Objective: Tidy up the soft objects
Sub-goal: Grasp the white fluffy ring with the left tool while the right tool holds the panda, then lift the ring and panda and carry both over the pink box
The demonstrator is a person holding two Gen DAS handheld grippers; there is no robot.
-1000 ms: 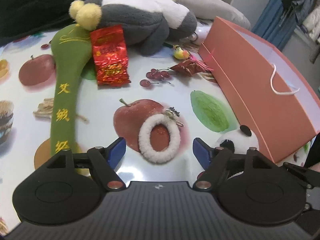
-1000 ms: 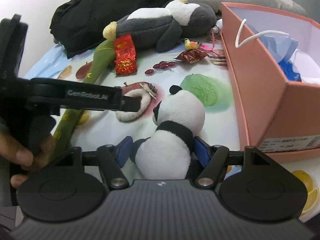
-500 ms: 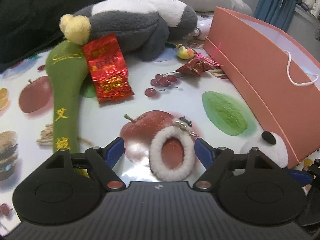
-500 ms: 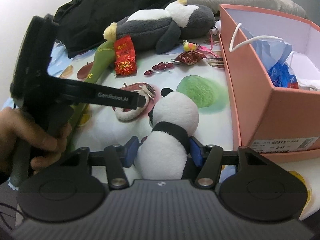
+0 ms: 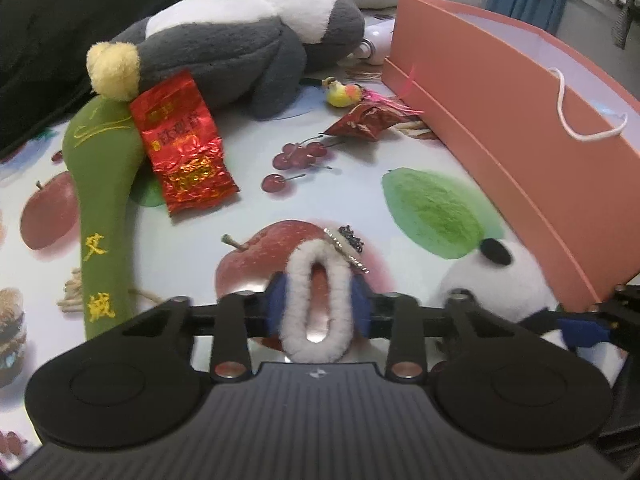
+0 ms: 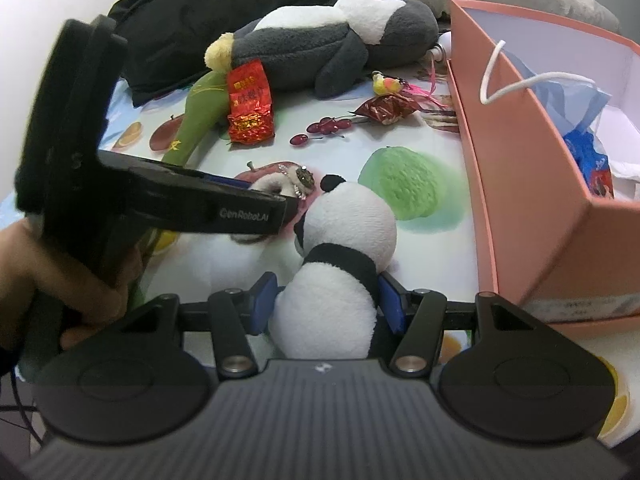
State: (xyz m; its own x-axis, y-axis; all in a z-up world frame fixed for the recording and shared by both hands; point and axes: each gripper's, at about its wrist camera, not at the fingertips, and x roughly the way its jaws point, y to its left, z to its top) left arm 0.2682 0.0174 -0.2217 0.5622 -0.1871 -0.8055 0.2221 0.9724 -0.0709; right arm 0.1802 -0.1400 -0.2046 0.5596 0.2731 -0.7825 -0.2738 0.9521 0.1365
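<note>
While our left gripper [image 5: 318,308] pinches the fluffy white ring [image 5: 316,304] between its blue pads, squeezing it into a narrow oval over the apple printed on the tablecloth [image 5: 248,168], our right gripper [image 6: 326,300] clamps the panda plush [image 6: 340,264] at its body, head pointing forward. Seen from the right wrist, the left gripper [image 6: 290,206] reaches across just ahead and to the left of the panda, with the ring [image 6: 276,182] at its tip. To the right of both grippers stands the open pink box [image 6: 532,176], holding a blue bag [image 6: 568,92] with a white cord handle. Ahead and left of our left gripper lie the long green plush [image 5: 104,208] and a red foil packet [image 5: 182,148] resting partly on it. Farther ahead sprawls the grey and white penguin plush [image 5: 240,44], with a small yellow bird toy [image 5: 340,92] and a dark red wrapper [image 5: 368,122] off to its right, near the box.
</note>
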